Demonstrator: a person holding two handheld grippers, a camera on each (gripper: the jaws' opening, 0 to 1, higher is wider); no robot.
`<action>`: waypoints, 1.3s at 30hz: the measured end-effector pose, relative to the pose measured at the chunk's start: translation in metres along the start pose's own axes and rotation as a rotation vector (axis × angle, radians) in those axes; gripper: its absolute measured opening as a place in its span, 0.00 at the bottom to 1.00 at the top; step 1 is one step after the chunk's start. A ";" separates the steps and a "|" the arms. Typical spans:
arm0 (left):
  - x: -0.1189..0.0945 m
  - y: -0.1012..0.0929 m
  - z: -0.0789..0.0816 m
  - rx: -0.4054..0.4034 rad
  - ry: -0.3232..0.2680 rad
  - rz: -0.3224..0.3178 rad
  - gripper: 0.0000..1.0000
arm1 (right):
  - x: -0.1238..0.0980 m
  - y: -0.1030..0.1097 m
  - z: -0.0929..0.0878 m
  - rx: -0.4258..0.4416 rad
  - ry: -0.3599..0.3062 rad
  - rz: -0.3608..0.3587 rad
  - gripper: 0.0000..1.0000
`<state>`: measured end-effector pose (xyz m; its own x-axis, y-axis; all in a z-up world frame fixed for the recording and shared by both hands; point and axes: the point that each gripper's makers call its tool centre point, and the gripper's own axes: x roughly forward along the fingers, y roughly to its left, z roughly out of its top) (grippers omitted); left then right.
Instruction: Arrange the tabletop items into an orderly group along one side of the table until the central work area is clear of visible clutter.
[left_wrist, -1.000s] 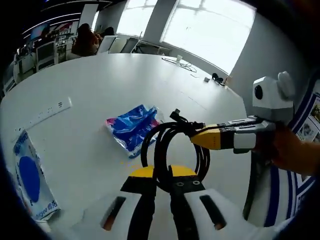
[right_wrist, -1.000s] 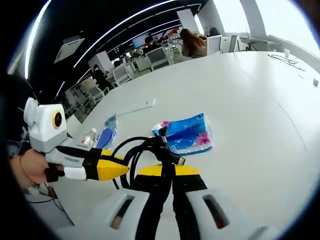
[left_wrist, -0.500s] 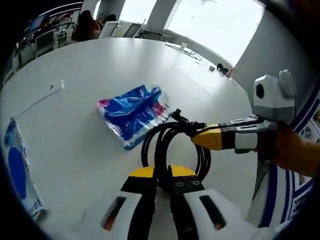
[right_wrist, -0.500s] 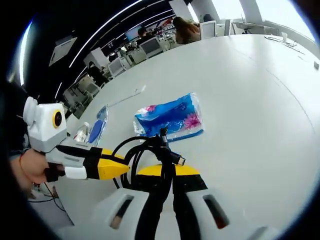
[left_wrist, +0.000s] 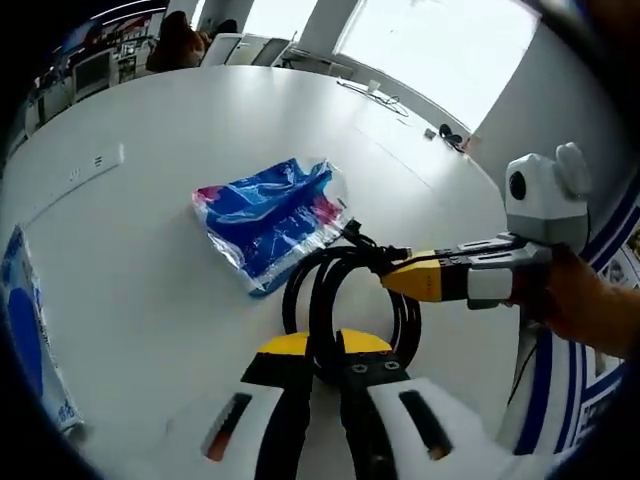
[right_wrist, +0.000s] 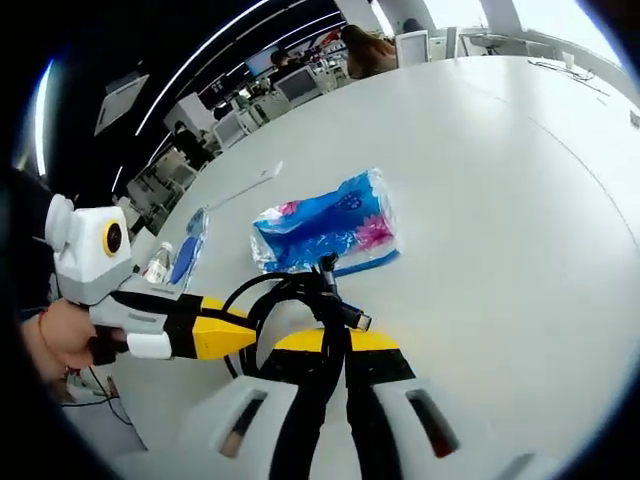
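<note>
A coiled black cable (left_wrist: 340, 300) hangs above the white table (left_wrist: 180, 130), held from two sides. My left gripper (left_wrist: 325, 368) is shut on the coil's lower part, and my right gripper (left_wrist: 392, 280) comes in from the right, shut on the coil's far side. In the right gripper view the same cable (right_wrist: 295, 300) sits in my right gripper (right_wrist: 328, 352), with the left gripper (right_wrist: 250, 335) clamped on it from the left. A blue and pink tissue pack (left_wrist: 270, 220) lies on the table just beyond the coil, tissue pack (right_wrist: 322, 225).
A blue and white flat packet (left_wrist: 25, 330) lies at the left table edge, with a white power strip (left_wrist: 75, 180) further back. A small clear bottle (right_wrist: 157, 265) stands by the packet (right_wrist: 187, 255). Small dark items (left_wrist: 440, 135) sit at the far edge. People sit at desks behind.
Both views have drifted slightly closer over the table, so the tissue pack appears larger and nearer. Both grippers keep their hold on the cable.
</note>
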<state>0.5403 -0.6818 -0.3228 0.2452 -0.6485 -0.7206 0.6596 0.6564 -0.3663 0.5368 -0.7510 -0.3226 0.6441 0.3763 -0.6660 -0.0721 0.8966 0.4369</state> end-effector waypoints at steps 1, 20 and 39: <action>0.001 0.001 0.000 -0.006 0.001 0.000 0.06 | 0.001 0.000 0.000 0.000 0.000 0.000 0.03; 0.008 -0.003 -0.003 -0.023 0.024 -0.012 0.06 | 0.001 -0.009 -0.007 0.001 0.040 -0.020 0.03; 0.010 -0.007 -0.004 0.001 0.003 -0.035 0.16 | 0.002 -0.013 -0.009 -0.047 0.027 -0.029 0.07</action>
<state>0.5359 -0.6915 -0.3301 0.2198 -0.6695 -0.7096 0.6685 0.6331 -0.3902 0.5324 -0.7596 -0.3355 0.6259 0.3555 -0.6941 -0.0900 0.9170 0.3885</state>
